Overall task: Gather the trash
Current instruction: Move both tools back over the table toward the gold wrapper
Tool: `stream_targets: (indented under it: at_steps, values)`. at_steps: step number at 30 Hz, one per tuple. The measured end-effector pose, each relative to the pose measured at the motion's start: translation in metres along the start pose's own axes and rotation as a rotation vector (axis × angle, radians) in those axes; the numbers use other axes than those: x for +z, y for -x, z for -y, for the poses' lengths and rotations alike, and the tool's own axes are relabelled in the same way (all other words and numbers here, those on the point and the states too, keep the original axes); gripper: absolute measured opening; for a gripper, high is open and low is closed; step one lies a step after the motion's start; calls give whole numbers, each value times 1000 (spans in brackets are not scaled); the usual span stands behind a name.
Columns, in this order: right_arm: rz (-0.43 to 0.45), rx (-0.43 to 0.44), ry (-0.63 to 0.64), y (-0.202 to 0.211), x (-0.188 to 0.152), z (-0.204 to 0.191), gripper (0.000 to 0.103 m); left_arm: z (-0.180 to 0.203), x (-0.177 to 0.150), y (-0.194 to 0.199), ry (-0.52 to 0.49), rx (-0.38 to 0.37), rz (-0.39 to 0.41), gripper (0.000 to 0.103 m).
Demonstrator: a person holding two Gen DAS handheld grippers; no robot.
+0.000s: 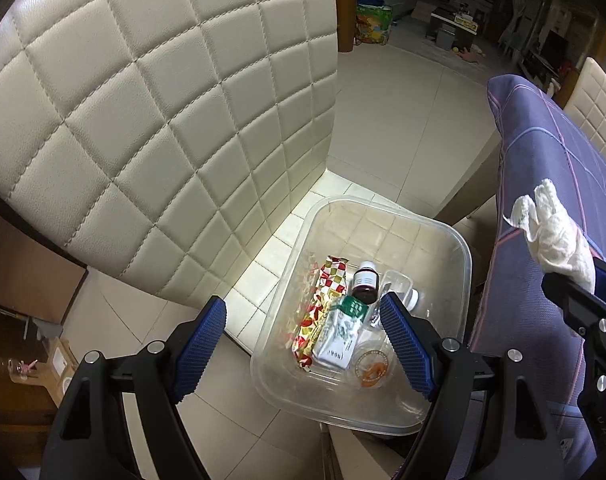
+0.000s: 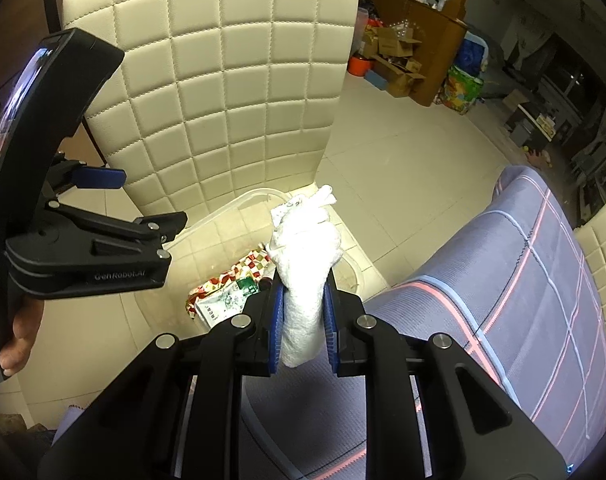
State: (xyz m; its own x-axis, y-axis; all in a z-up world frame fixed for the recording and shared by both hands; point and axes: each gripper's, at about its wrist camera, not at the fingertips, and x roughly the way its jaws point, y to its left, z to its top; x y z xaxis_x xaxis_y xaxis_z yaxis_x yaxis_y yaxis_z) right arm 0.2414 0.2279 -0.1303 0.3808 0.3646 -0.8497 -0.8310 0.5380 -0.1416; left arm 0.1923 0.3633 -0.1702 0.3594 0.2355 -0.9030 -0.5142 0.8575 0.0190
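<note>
Cream quilted chair seat holds the clear bin at lower centre, where the right gripper pinches a crumpled tissue upright above it, the left gripper spread empty alongside.

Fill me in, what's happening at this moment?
A person with two handheld grippers is collecting trash. The right gripper is shut on a crumpled white paper towel, held near the edge of the purple checked tablecloth and above the clear plastic bin on the cream quilted chair. The bin already holds a red-and-yellow checked wrapper, a small dark bottle and a white-and-green carton. The left gripper hangs open and empty over the bin.
</note>
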Motion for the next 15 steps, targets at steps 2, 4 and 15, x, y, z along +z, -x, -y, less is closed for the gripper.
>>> stream_targets:
  at_steps: [2,4,15]
  values:
    - [-1,4,-1,-1,1,-1,20,-2,-1,-1,3,-3,-1,77]
    - [0,2,0,0,2,-3,26,-3,-1,-1,6,-4,-2,77]
    - [48,-46,29,7,3,-13,84,-7,-3,-3,15,-16,-6,77]
